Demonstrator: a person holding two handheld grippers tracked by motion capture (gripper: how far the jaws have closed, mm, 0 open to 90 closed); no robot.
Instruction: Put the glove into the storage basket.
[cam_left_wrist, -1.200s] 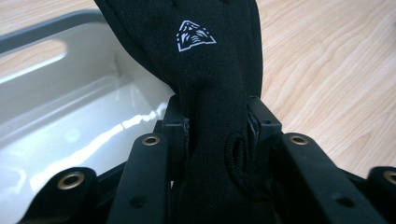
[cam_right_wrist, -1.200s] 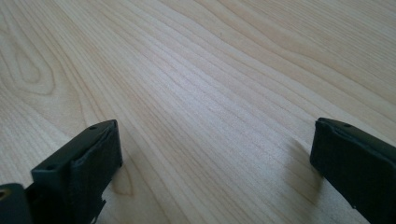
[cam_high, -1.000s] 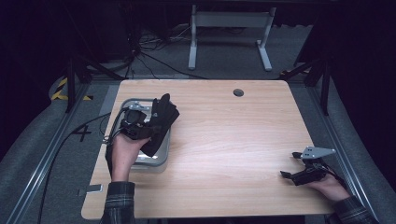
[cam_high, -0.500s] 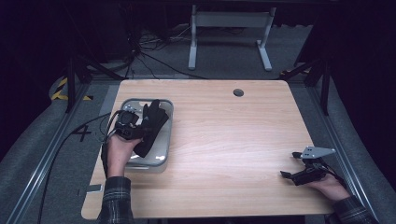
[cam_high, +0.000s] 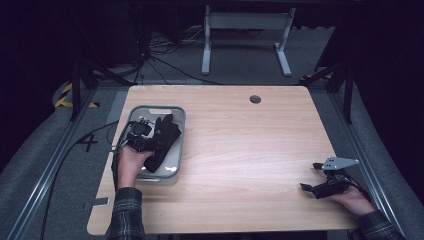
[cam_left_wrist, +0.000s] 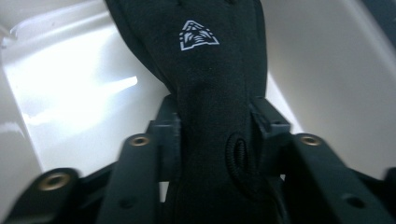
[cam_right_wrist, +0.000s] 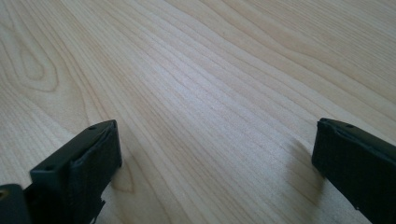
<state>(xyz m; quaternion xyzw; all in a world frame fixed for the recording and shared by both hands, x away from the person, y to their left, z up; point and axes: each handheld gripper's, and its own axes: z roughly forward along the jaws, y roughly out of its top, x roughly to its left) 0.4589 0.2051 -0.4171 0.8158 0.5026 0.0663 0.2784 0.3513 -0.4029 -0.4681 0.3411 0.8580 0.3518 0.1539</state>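
From the high view, the left claw (cam_high: 142, 136) sits over the grey metal tray (cam_high: 172, 170) at the tabletop (cam_high: 250, 150) left edge, black glove (cam_high: 162, 142) draped inside the tray. Right claw (cam_high: 327, 187) rests well apart from the tray, near the right edge, lots of bare wood between.

Left gripper view: jaws pinching the soft glove (cam_left_wrist: 219, 93), small white triangle logo (cam_left_wrist: 198, 36), shiny tray wall (cam_left_wrist: 327, 70) behind.

Right gripper view: jaws spread wide over pale wood grain.

A white triangular logo marks the black glove (cam_left_wrist: 219, 70); the floor (cam_high: 60, 165) bears a painted "4".
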